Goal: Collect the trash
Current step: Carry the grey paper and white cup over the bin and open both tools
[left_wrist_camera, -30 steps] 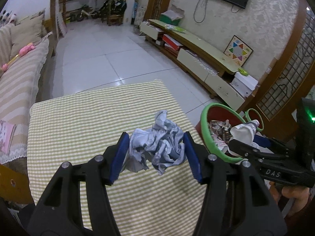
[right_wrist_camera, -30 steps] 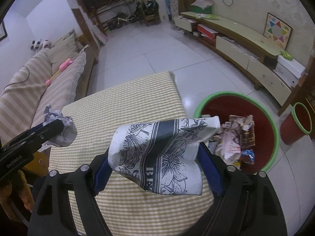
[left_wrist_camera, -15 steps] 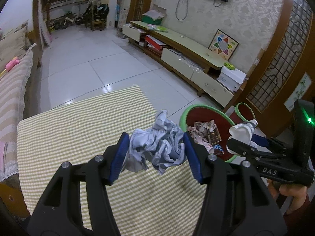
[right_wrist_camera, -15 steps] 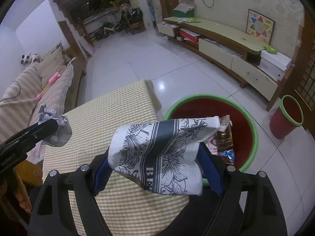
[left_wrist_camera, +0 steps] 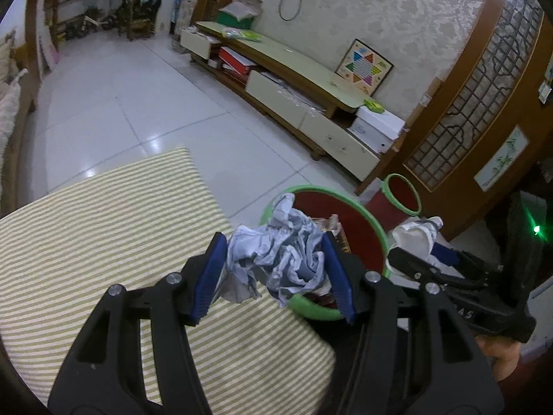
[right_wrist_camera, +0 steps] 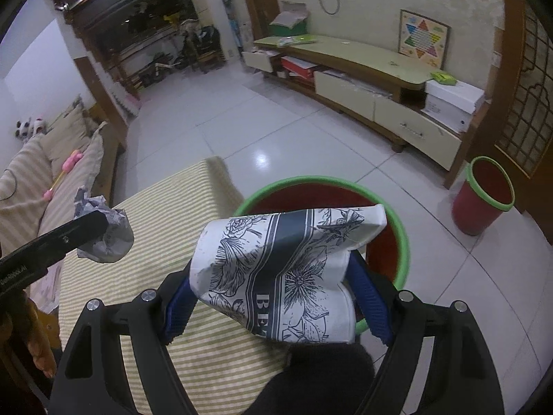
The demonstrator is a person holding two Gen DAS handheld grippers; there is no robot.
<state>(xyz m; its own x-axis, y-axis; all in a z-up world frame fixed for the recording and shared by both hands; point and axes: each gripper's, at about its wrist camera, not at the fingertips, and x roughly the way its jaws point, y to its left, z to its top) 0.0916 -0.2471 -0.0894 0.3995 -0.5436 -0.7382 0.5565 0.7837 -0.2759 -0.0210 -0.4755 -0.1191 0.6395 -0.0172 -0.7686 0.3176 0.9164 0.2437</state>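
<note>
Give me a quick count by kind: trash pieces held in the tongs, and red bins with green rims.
Trash pieces held in the tongs: 2 (crumpled grey paper, printed floral packet)
Red bins with green rims: 2 (large bin, small bin)
Total: 4

Large bin stood on floor just right of table. Small bin stood farther right, apart. Long cabinet ran along far wall; sofa lay left of table. Trash lay in large bin.
</note>
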